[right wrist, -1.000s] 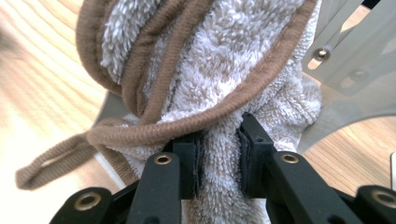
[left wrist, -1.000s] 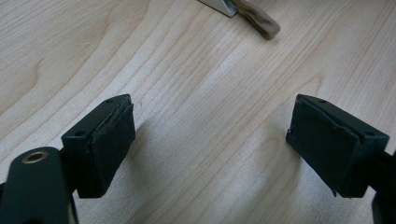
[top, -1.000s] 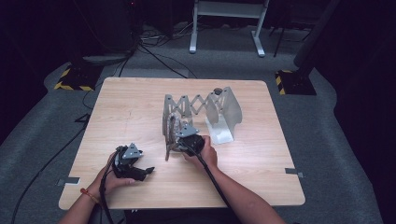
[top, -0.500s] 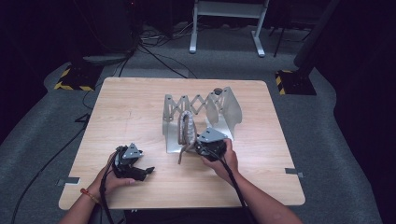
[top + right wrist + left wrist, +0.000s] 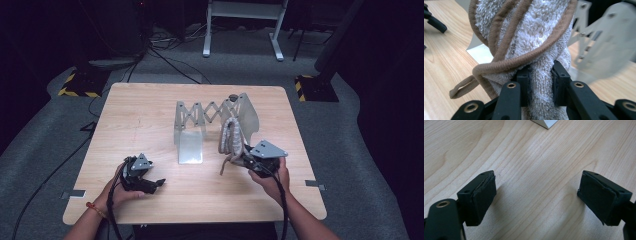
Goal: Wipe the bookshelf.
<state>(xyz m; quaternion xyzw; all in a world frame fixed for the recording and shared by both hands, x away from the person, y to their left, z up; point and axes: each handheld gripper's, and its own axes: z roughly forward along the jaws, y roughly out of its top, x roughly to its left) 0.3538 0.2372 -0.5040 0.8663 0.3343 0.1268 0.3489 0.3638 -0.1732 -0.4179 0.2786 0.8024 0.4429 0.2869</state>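
Right claw (image 5: pixel 540 85) is pinching the towel (image 5: pixel 231 137) at center-right of the high view, beside the rack (image 5: pixel 212 120). Left claw (image 5: pixel 159 183) sits spread, lower left. I'd lift higher so that dangling loop (image 5: pixel 461 88) clears the counter (image 5: pixel 140 115).

A wooden table (image 5: pixel 150 115) bears a metal folding rack (image 5: pixel 192 131).

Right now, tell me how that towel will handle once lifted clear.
Probably floppy: the towel bunches between the right gripper and droops. Likely light, being fluffy terry. Its loose brown loop may snag the metal rack.
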